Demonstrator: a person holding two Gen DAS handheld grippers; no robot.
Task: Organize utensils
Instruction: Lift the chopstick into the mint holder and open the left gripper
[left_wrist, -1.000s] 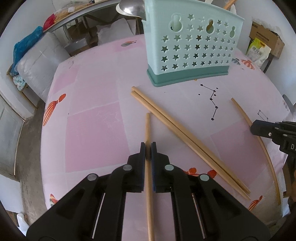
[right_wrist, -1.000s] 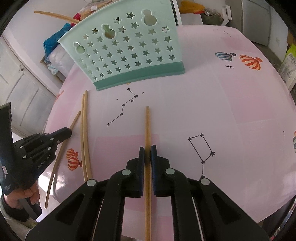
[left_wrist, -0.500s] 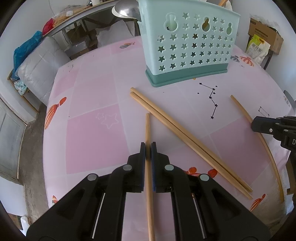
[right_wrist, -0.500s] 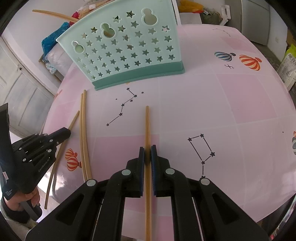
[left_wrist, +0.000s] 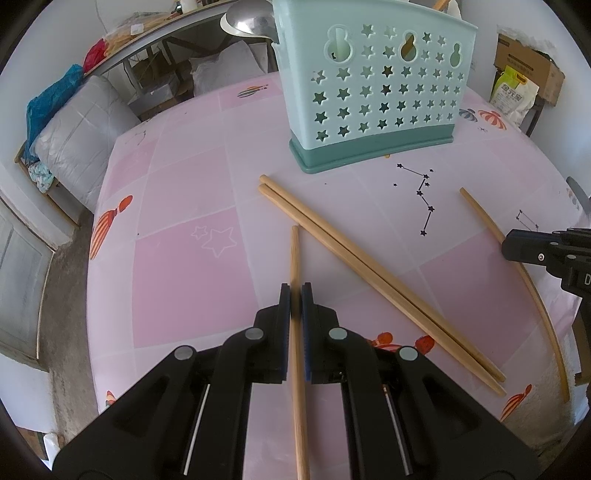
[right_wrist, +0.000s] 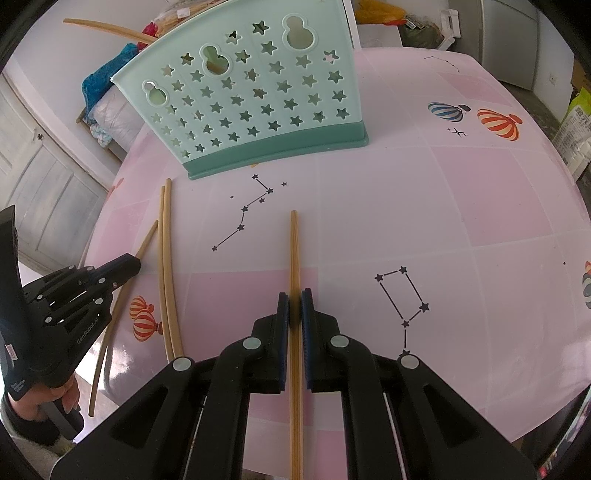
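My left gripper (left_wrist: 294, 291) is shut on a wooden chopstick (left_wrist: 295, 258) that runs forward between its fingers, just over the pink table. My right gripper (right_wrist: 294, 297) is shut on another wooden chopstick (right_wrist: 294, 251) the same way. A mint green utensil basket (left_wrist: 373, 92) with star holes stands upright at the far side; it also shows in the right wrist view (right_wrist: 255, 107). Two more chopsticks (left_wrist: 369, 266) lie side by side on the table between the grippers, seen at the left in the right wrist view (right_wrist: 166, 266). One chopstick pokes out of the basket top (right_wrist: 103, 29).
The round table (left_wrist: 184, 280) has a pink patterned cover; its edge drops off at the left. A grey bundle (left_wrist: 77, 136) and shelves stand beyond it. A cardboard box and a bag (left_wrist: 517, 92) sit at the far right. The left gripper (right_wrist: 74, 302) shows in the right view.
Both grippers have lifted and pulled back a little with their chopsticks. The basket looks slightly farther and lower in both views.
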